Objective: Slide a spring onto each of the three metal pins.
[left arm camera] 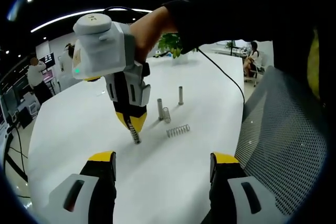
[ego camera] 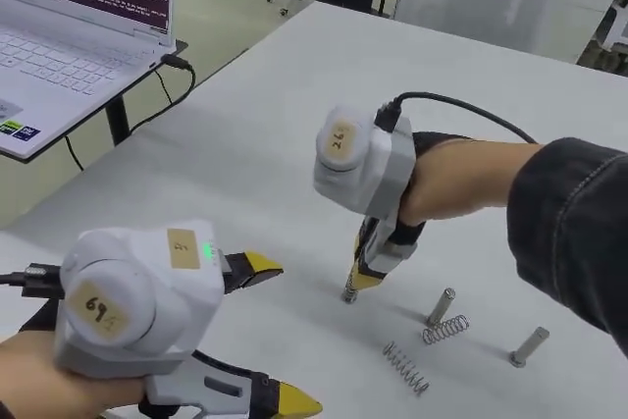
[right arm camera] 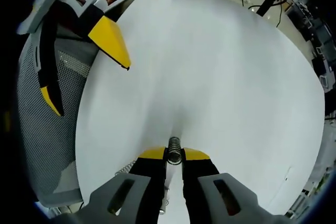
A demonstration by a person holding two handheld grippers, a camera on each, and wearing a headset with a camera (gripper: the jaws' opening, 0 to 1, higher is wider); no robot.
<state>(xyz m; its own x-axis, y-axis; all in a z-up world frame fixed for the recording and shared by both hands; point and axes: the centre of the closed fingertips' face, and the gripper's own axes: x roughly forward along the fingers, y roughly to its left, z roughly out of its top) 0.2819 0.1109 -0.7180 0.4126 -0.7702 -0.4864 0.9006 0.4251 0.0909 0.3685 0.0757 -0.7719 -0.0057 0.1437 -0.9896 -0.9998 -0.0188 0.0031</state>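
Spring point(right arm camera: 174, 156): grey coil, end-on, pinched between right gripper point(ego camera: 361, 280) fingers point(right arm camera: 153, 153).

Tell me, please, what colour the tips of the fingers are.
Yellow, on the fingers; clearest in the left gripper view.

1. The held spring point(right arm camera: 174, 150) is seen end-on in the right gripper view. Its length is hidden between the closed jaws of the right gripper point(right arm camera: 174, 155).
2. In the head view, a stub point(ego camera: 348, 294) under those jaws is too small to be told as spring or pin.
3. A lying spring point(right arm camera: 123, 169) is largely covered by one jaw.
4. The lower jaw of the left gripper point(ego camera: 294, 336) is partly cut off by the bottom edge.
5. The laptop point(ego camera: 69, 36) is cut off at the top and left. Its screen text is too small to be read.
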